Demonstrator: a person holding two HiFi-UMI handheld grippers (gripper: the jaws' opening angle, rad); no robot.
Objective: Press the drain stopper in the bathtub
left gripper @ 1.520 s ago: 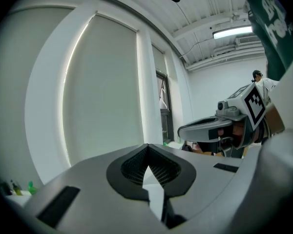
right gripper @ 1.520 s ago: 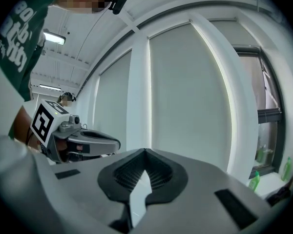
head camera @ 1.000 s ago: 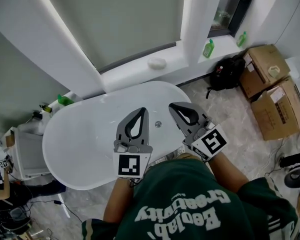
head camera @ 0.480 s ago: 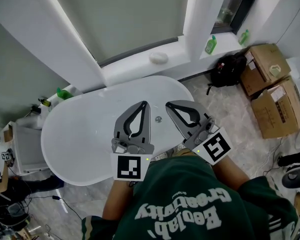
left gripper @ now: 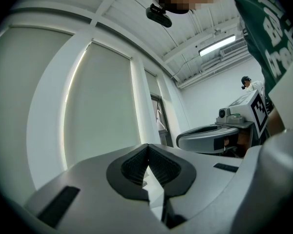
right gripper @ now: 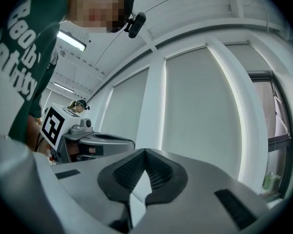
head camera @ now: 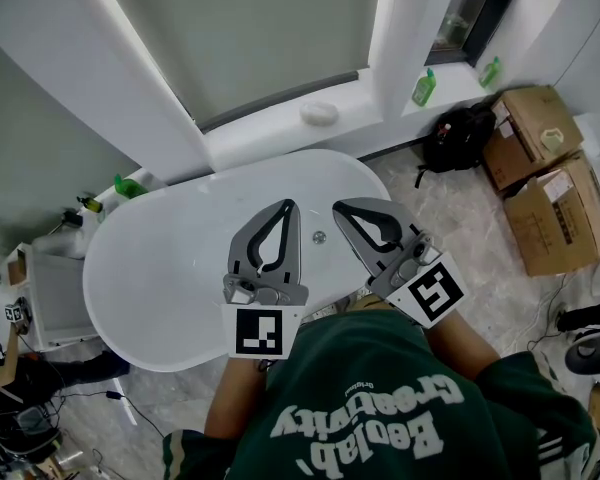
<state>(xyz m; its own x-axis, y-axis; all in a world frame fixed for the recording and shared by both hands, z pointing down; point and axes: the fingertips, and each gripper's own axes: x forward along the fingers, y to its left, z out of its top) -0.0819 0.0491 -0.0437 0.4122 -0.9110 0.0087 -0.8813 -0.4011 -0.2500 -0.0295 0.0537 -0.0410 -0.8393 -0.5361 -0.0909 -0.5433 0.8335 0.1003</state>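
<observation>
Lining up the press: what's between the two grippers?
Head view: the drain stopper shows between the left gripper and right gripper, down on the bathtub floor.

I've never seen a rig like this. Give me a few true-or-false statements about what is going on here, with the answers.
1. The left gripper and right gripper both have their jaws closed on nothing. True.
2. The right gripper presses the drain stopper. False: the stopper lies uncovered between the two grippers, untouched.
3. The bathtub is full of water. False: it looks empty.
4. A green bottle stands on the window ledge. True.
5. A black bag lies inside the bathtub. False: it lies on the floor beside cardboard boxes.
</observation>
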